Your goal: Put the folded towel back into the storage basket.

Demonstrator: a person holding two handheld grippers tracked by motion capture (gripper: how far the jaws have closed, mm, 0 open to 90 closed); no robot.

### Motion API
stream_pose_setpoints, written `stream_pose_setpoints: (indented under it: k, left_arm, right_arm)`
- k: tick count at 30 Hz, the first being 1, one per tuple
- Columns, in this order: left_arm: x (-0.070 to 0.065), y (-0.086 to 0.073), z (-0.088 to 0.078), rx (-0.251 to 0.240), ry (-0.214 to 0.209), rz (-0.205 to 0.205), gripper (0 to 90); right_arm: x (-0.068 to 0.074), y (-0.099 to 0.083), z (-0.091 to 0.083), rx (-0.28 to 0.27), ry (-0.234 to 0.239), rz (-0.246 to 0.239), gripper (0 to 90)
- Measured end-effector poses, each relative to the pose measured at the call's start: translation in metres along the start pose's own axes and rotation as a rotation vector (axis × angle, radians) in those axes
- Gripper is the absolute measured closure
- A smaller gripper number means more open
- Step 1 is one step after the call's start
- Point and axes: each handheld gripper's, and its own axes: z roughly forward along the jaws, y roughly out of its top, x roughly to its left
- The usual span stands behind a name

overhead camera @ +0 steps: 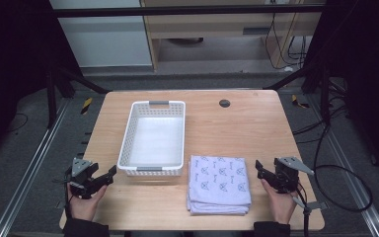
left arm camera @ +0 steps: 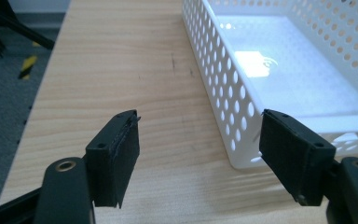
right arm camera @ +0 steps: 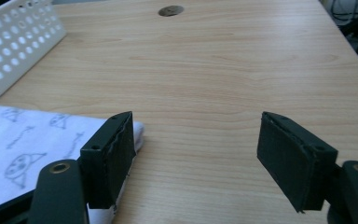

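A folded white cloth (overhead camera: 219, 183) with a small printed pattern lies flat near the front edge of the wooden desk (overhead camera: 237, 128), its layered edges showing along the front. Just to its left and a little farther back stands a white perforated basket (overhead camera: 128, 140) with nothing in it. The left claw (overhead camera: 109, 174) rests at the desk's front left, near the basket's corner, jaws wide apart and holding nothing. The right claw (overhead camera: 259, 168) sits just right of the cloth, also spread wide and bare. Bare wood stretches behind the cloth toward a round grommet (overhead camera: 224, 103).
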Motion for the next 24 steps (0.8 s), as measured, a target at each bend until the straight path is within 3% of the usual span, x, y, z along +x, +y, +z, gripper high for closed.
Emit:
stream_pose_setpoints:
  k: [3,11,14,17,19,24]
  left_arm:
    - [-0.003,0.002,-0.005,-0.023,-0.016,-0.004,27.0]
    - [-0.012,0.003,-0.007,-0.025,-0.038,0.001,25.5]
    - [-0.018,0.004,-0.008,-0.036,-0.05,0.01,25.3]
    - [-0.022,0.004,-0.009,-0.043,-0.064,0.008,25.2]
    - [-0.029,0.005,-0.01,-0.048,-0.082,0.016,25.2]
    - [-0.038,0.005,-0.011,-0.052,-0.105,0.027,25.5]
  right_arm:
    - [0.002,0.001,-0.001,0.001,0.043,-0.007,27.0]
    - [0.004,-0.001,0.0,-0.012,0.078,0.005,26.3]
    - [0.009,-0.001,0.001,-0.01,0.08,-0.028,26.0]
    - [0.012,-0.002,0.001,-0.015,0.097,-0.029,25.7]
    - [0.015,-0.004,-0.001,-0.039,0.076,-0.044,25.6]
    - [0.021,-0.007,-0.003,-0.044,0.083,-0.055,25.7]
